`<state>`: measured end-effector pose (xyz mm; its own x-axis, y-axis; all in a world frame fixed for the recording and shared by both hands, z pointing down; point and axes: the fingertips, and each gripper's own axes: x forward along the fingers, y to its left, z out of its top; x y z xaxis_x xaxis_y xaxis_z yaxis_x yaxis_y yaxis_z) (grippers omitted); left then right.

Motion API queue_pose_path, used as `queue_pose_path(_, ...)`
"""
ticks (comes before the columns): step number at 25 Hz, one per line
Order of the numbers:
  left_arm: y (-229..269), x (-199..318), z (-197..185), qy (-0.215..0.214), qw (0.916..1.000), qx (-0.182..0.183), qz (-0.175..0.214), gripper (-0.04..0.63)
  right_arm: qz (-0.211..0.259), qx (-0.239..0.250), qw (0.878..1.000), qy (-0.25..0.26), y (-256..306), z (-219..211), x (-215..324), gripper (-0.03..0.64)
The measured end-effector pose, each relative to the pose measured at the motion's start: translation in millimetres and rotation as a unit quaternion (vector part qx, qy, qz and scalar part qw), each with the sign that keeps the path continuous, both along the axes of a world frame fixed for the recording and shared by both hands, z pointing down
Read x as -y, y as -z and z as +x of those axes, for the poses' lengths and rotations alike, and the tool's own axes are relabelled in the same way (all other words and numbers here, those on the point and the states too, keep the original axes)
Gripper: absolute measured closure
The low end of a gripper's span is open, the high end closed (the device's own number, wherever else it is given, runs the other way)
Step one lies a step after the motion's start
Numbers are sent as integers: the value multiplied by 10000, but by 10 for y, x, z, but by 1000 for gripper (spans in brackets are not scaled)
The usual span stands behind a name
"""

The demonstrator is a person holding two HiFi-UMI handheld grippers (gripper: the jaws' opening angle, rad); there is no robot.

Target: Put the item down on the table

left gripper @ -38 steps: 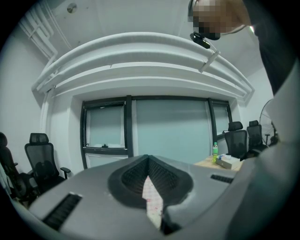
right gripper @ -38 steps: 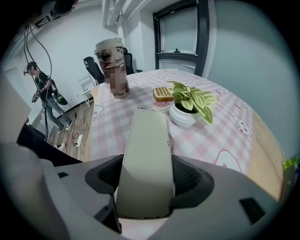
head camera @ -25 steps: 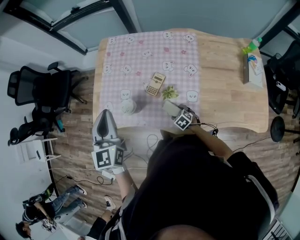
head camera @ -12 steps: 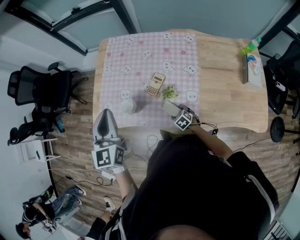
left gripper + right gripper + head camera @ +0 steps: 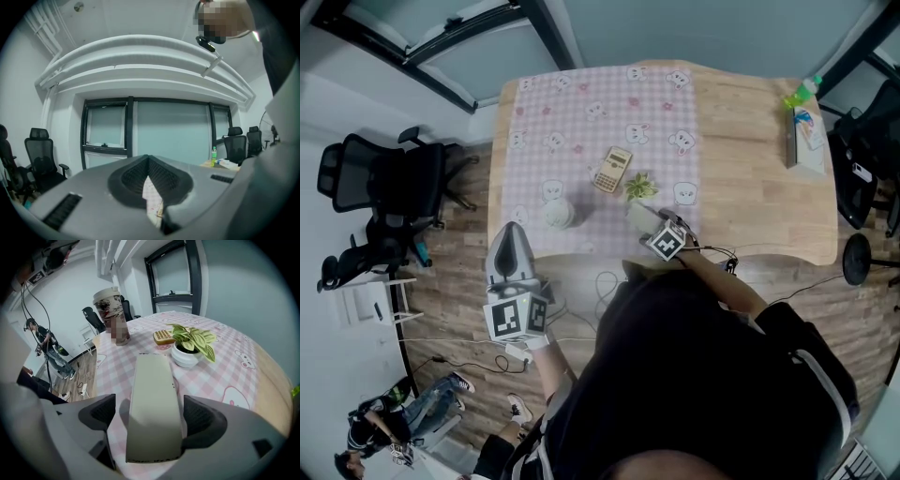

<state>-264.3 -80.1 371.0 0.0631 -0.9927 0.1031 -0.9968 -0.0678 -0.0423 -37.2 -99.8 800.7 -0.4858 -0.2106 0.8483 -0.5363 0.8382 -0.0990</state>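
My R gripper (image 5: 153,420) is opening. Box (image 5: 152,380) sits loose between it, flat on the surface (image 5: 225,376), long side pointing ahead. I'd pull straight back.

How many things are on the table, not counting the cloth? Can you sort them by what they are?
cup: 1
calculator: 1
potted plant: 1
bottle: 1
boxes: 2, the grey box and the printed box
Total: 6
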Motion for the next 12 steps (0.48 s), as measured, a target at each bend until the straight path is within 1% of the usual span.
queue_pose_path(3,8,-20,-3,8,10000,13,-3,601,219,-24,9998,13,72,-14,50,162)
queue_pose_path(5,20,-35,-21,31,10000,11,10,601,293,-19,9996,-10,102,-25,81,160)
queue_pose_path(12,42,-59,-44,64,10000,-16,42,601,278,-20,9996,-23,129,-33,76,156)
